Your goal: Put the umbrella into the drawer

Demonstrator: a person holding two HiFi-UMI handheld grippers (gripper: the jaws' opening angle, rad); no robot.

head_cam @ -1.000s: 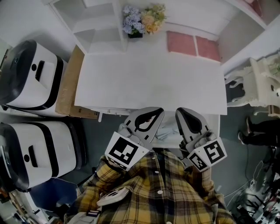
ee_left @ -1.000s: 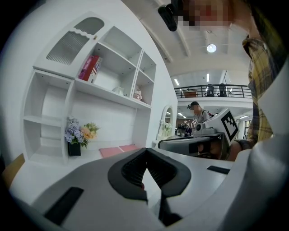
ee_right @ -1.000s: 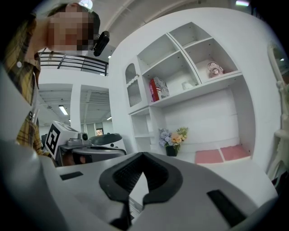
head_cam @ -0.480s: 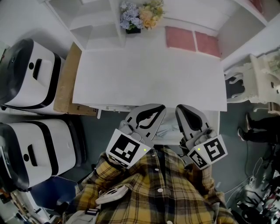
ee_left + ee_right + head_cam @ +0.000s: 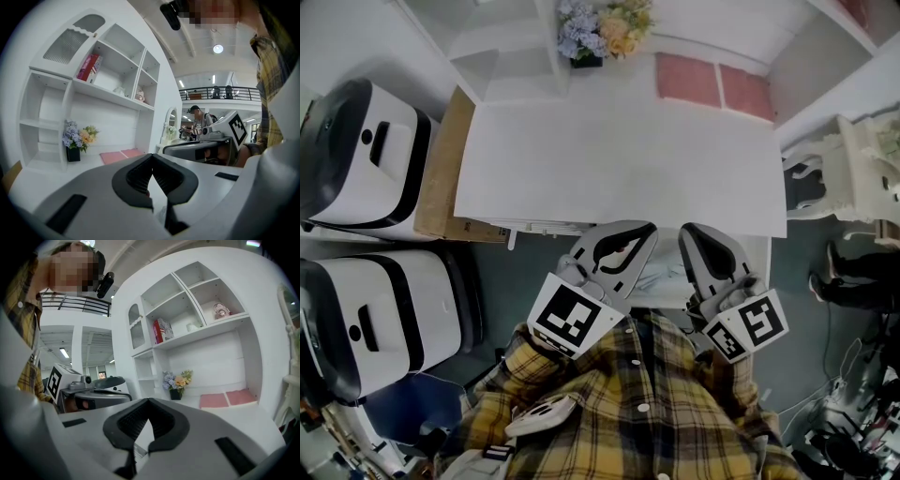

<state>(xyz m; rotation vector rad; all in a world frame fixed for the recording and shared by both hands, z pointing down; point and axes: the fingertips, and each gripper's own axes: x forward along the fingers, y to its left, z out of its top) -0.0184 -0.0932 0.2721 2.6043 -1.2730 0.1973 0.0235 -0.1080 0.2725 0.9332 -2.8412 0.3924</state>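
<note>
No umbrella shows in any view. Both grippers hang close to the person's plaid shirt [image 5: 628, 412], just in front of the white desk [image 5: 619, 159]. My left gripper [image 5: 625, 230] is shut and empty, its black pads meeting at the tip [image 5: 152, 157]. My right gripper [image 5: 698, 232] sits beside it, also shut with nothing held [image 5: 148, 401]. Each gripper shows in the other's view: the right one [image 5: 201, 145] and the left one [image 5: 98, 390]. A pale shape [image 5: 661, 277] lies under the desk's front edge between them; whether it is the drawer is unclear.
A flower vase [image 5: 598, 28] and two pink mats [image 5: 686, 82] sit at the desk's back under white shelves [image 5: 187, 310]. Two white machines [image 5: 366, 159] and a cardboard sheet [image 5: 441, 178] stand at the left. A white ornate stand [image 5: 853, 178] is at the right.
</note>
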